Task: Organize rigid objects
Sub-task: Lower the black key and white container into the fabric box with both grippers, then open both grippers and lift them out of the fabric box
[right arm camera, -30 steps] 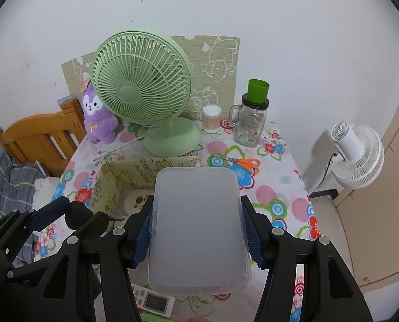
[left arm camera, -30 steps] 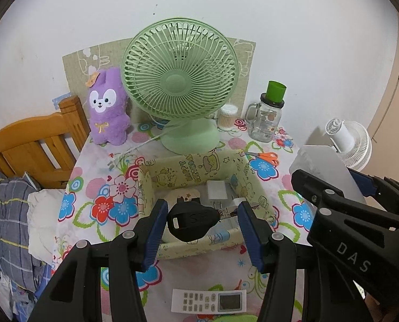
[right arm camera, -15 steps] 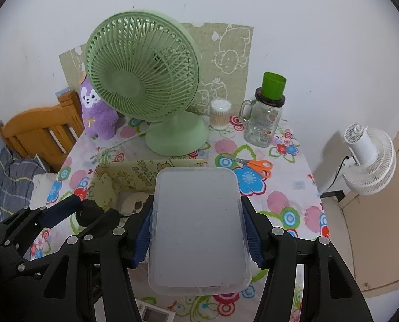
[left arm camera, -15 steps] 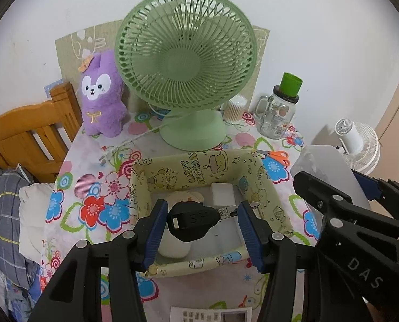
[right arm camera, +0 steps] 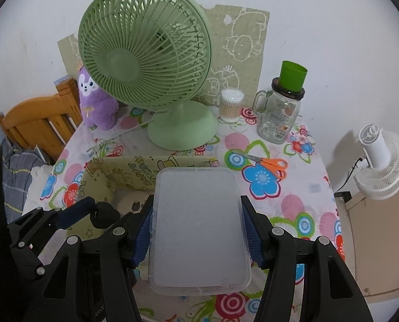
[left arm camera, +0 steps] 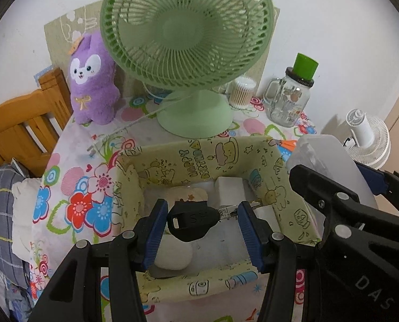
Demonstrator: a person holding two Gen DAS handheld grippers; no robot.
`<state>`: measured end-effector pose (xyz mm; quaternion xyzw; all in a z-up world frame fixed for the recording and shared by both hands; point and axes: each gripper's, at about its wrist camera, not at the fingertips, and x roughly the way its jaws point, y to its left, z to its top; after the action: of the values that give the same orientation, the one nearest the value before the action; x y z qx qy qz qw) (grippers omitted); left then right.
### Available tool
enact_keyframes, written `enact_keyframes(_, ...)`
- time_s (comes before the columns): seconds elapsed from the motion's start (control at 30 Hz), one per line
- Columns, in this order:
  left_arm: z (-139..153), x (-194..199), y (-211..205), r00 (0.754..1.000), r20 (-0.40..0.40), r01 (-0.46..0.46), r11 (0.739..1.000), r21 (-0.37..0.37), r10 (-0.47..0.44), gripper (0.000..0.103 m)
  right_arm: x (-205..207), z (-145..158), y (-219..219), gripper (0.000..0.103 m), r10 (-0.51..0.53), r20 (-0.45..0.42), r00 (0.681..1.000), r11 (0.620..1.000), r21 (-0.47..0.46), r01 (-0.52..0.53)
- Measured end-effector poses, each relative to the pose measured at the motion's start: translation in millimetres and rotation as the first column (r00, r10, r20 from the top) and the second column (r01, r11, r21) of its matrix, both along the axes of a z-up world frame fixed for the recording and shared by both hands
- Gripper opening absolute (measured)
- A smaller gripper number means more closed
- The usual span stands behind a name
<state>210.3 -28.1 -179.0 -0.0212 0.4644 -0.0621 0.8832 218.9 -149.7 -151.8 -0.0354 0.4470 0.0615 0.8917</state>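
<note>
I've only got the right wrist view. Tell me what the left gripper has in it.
Observer: The left gripper is shut on a black-headed key, gripped end to end.
Operator: The lid blocks my view into the fabric box. Report what's inside.
Observer: A white charger lies near the box's far wall.
Operator: Go on.
Observer: A white rounded thing lies in the box under the key; I can't tell what it is.
</note>
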Motion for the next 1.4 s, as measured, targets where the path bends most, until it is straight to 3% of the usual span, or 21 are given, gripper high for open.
enact_keyframes(0.23, -15.3, 1.2, -2.7, 0.999, -0.041, 0.005, 1.0, 0.017, -0.004, 0.056, 9.0, -14.8, 2.3, 0.062, 0.008, -0.028, 1.0, 1.0, 0.014, -0.008)
enact_keyframes(0.37, -13.0, -2.5, -1.9, 1.0, -0.018, 0.013, 0.999, 0.04, -0.013, 0.077, 11.6, -20.4, 5.7, 0.062, 0.015, -0.037, 0.999, 1.0, 0.023, -0.014)
enact_keyframes(0.5, -14.9, -0.2, 0.3, 0.999, -0.032, 0.012, 0.999, 0.049, -0.01, 0.079, 14.9, -27.0, 9.3, 0.062, 0.02, -0.055, 0.998, 0.999, 0.04, -0.018)
enact_keyframes(0.67, -21.0, 0.7, 2.5, 0.998, -0.061, 0.015, 0.998, 0.065, -0.011, 0.09, 17.1, -34.0, 15.4, 0.063, 0.033, -0.078, 0.996, 0.998, 0.056, -0.029)
enact_keyframes(1.0, -23.0, -1.2, 7.7, 0.997, -0.08, 0.016, 0.996, 0.083, -0.01, 0.092, 18.0, -47.2, 24.6, 0.064, 0.048, -0.135, 0.99, 0.997, 0.074, -0.038)
enact_keyframes(1.1, -21.4, -2.5, 9.5, 0.997, -0.082, 0.017, 0.997, 0.07, -0.012, 0.092, 16.0, -47.8, 29.1, 0.077, 0.045, -0.138, 0.989, 0.998, 0.045, -0.039)
enact_keyframes(1.4, -11.1, -10.3, 8.1, 0.998, -0.062, 0.03, 0.998, 0.06, -0.026, 0.094, 5.7, -37.7, 25.2, 0.089, 0.03, -0.116, 0.993, 0.999, 0.033, -0.026)
